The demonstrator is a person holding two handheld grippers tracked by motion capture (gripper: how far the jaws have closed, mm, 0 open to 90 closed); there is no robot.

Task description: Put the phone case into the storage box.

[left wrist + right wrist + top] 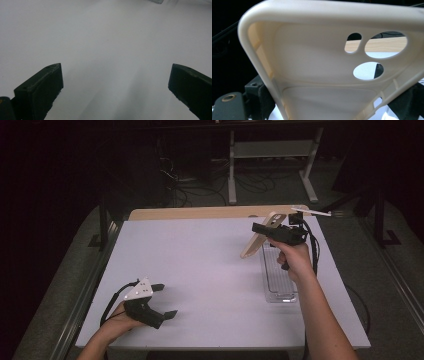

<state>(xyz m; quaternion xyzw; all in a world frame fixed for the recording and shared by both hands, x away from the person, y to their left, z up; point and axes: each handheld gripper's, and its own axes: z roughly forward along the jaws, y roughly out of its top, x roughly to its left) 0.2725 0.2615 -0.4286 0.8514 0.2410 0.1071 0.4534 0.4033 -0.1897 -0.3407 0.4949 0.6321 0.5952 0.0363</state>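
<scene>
The phone case [317, 75] is a plain cream beige, slightly more yellow along its inner rim, with no pattern. The table [210, 270] top is flat pale grey-white with a light wood strip [200, 213] along its far edge, and the tray [278, 280] on it is clear. Both the left gripper [165, 301] and the right gripper [265, 231] are black, the left one topped by a pale grey plate [140, 290] with dark dots.

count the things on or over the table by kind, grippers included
black two-jaw grippers: 2, left, right
cream soft phone case, held up by the right gripper: 1
clear plastic tray lying on the table: 1
total: 4
</scene>
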